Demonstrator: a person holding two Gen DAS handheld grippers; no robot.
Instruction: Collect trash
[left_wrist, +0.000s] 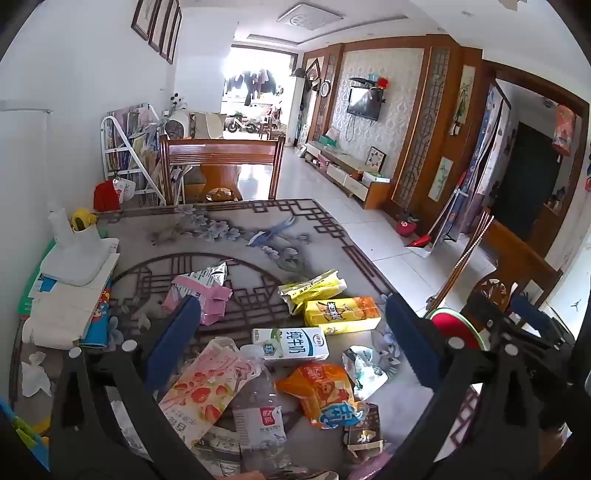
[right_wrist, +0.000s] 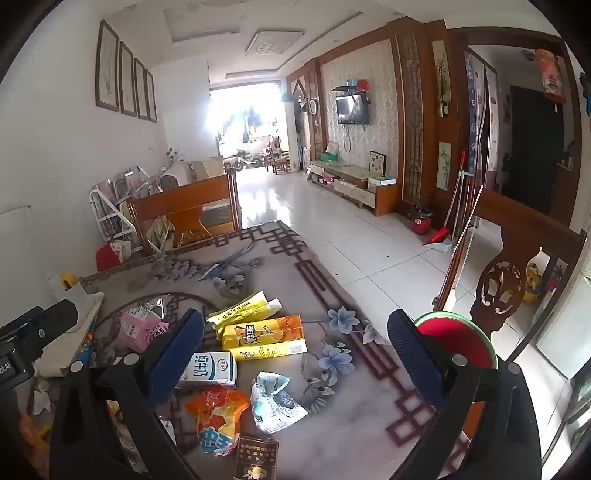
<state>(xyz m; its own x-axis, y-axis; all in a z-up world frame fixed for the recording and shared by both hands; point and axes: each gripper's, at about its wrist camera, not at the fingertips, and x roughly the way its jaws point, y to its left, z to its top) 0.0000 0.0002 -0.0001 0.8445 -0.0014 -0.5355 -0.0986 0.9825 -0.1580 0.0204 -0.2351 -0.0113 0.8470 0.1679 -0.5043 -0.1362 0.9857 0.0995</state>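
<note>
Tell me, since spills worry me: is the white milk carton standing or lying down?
Lying down. The milk carton rests on its long side on the table, its printed face up; the right wrist view agrees.

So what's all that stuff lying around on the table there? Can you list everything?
milk carton: one, white and green, table middle
yellow box: one, yellow, behind the carton
yellow wrapper: one, beside the box
orange snack bag: one, near edge
pink packets: a small heap, left of middle
plastic bottle: one, clear, near edge
red basin: one, green-rimmed, off the table's right side
left gripper: blue pads, open
right gripper: blue pads, open
</note>
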